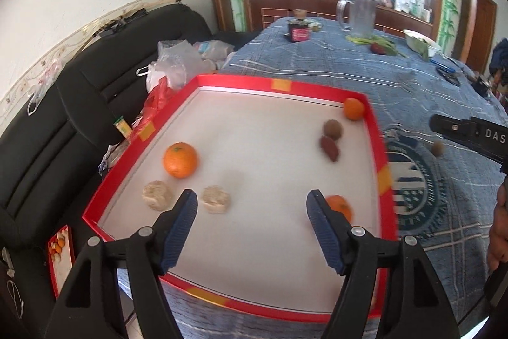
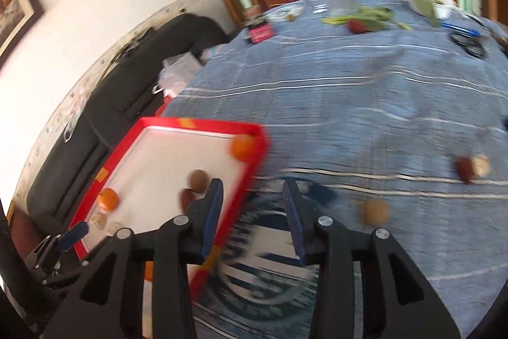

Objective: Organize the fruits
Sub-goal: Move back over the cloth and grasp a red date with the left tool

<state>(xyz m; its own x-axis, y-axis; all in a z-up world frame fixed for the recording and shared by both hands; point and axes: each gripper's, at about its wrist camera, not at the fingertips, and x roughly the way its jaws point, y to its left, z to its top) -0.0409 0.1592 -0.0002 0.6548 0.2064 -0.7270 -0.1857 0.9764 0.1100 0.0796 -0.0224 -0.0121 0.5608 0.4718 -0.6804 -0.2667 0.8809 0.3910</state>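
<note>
Both tools are built alike. The left tool [image 1: 250,205] has two matte black plastic arms, angular and cut with triangular windows, each carrying silver round screws at its joints. Its fingers [image 1: 181,227] are faced with dark blue ribbed pads. The right tool [image 2: 252,196] matches it; seen at the right edge of the left view, its black body bears white letters "DAS".

- Red-rimmed tray [image 1: 374,129] with a white floor lies flat before me.
- In it: three oranges [image 1: 180,160], a kiwi [image 1: 332,129], a dark red fruit [image 1: 330,148], two pale lumpy pieces [image 1: 157,194].
- One kiwi [image 2: 376,212] lies outside on the blue cloth.
</note>
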